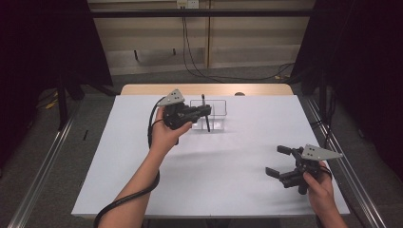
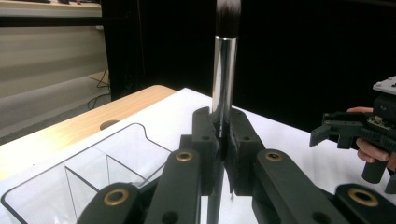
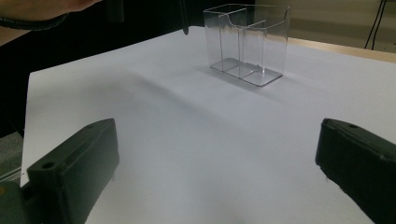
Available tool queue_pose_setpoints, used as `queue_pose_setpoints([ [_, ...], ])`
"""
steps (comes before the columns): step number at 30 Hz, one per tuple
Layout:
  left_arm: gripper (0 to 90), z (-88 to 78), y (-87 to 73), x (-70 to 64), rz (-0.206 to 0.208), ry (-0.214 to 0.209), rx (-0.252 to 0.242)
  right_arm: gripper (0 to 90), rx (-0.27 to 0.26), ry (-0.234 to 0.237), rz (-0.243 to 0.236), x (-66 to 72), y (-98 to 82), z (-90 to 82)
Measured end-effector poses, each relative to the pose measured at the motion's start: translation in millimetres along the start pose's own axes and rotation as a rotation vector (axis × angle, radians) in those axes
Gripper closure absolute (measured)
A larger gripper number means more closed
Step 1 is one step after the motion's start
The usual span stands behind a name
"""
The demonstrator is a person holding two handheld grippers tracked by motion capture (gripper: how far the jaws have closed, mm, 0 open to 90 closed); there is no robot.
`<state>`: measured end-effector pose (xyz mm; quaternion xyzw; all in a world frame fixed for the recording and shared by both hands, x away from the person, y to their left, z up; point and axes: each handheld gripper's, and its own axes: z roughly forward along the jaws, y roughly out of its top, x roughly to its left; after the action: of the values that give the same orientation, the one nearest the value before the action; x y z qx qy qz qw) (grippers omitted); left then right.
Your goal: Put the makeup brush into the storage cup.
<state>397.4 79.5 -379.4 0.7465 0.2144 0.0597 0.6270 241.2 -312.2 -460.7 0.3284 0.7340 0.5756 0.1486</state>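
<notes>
A makeup brush (image 1: 207, 124) with a silver ferrule (image 2: 223, 70) and dark bristles stands upright, bristles up, with my left gripper (image 1: 207, 110) shut on its handle. In the left gripper view the jaws (image 2: 222, 121) are clamped on the handle just below the ferrule. A clear plastic organizer (image 1: 216, 115) with inner dividers stands on the white table top right behind the brush. Seen from the right gripper view, the handle's lower end (image 3: 185, 25) hangs above the table, left of the organizer (image 3: 247, 42). My right gripper (image 1: 274, 160) rests near the table's front right, open and holding nothing (image 3: 217, 135).
A white sheet (image 1: 228, 161) covers the table, with a strip of bare wood (image 1: 204, 89) along the far edge. Metal rails run down both sides of the table. Cables lie on the floor beyond it. The right gripper (image 2: 355, 130) shows far off in the left gripper view.
</notes>
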Motion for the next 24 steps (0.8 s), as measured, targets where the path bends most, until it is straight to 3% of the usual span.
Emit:
queue_pose_setpoints([
  [24,83.5,2.2,12.3,7.9,0.016,0.029,0.008,0.0,0.000,-0.006,0.000,-0.2,0.0,-0.8],
])
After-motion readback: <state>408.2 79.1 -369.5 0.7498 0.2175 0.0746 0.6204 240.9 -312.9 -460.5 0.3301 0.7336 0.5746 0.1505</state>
